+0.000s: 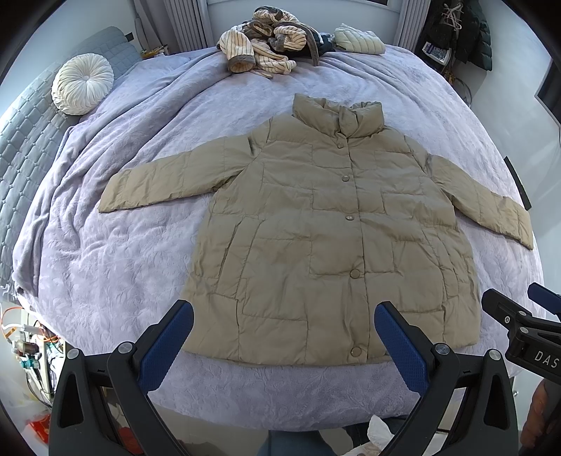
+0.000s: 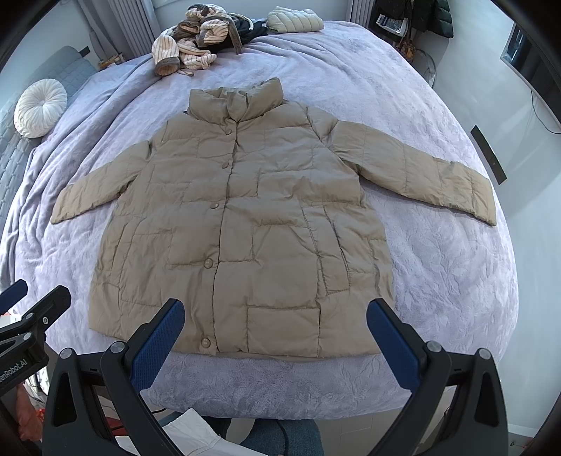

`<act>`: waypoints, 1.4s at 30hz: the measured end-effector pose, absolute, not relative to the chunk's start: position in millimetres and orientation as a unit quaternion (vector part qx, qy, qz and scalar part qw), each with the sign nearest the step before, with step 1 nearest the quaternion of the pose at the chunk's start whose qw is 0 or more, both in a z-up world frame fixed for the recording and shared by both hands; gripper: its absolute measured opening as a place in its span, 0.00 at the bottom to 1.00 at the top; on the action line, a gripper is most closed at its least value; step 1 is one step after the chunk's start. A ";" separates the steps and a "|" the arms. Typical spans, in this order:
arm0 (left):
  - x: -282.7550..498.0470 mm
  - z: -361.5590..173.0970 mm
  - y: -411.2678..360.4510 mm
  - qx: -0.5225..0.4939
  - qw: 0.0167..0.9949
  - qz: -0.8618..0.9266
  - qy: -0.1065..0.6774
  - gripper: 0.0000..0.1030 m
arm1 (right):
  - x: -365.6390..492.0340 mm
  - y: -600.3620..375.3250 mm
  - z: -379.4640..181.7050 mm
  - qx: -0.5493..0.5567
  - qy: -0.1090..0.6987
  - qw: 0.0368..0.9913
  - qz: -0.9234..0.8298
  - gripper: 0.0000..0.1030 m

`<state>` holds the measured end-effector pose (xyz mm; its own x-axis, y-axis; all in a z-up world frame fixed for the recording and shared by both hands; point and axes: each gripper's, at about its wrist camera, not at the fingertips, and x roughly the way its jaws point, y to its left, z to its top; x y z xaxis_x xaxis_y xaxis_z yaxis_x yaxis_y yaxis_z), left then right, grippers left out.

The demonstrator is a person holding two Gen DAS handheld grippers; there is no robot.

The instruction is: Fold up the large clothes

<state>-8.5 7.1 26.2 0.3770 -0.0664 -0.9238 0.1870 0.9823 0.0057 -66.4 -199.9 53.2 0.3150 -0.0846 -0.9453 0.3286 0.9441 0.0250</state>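
Observation:
A tan quilted puffer jacket [image 1: 326,231] [image 2: 245,217] lies flat and buttoned on the lilac bedspread [image 1: 115,252] [image 2: 438,252], collar away from me, both sleeves spread out sideways. My left gripper [image 1: 284,315] hovers open above the hem, its blue pads [image 1: 164,347] wide apart and holding nothing. My right gripper [image 2: 275,312] is open too, over the hem's right half, nothing between its fingers. The right gripper also shows at the right edge of the left wrist view [image 1: 519,322], and the left one at the left edge of the right wrist view [image 2: 31,315].
A heap of striped cream and brown clothes [image 1: 259,45] [image 2: 196,38] and a folded pale puffer [image 1: 357,40] [image 2: 294,21] lie at the bed's far end. A round white cushion [image 1: 82,84] [image 2: 40,107] rests far left. Blue-jeaned legs [image 2: 280,438] stand at the near edge.

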 end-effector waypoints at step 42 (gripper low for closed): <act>9.4 3.4 24.0 0.047 0.809 -0.081 0.581 1.00 | -49.9 -194.5 40.0 0.130 0.598 0.780 -0.128 1.00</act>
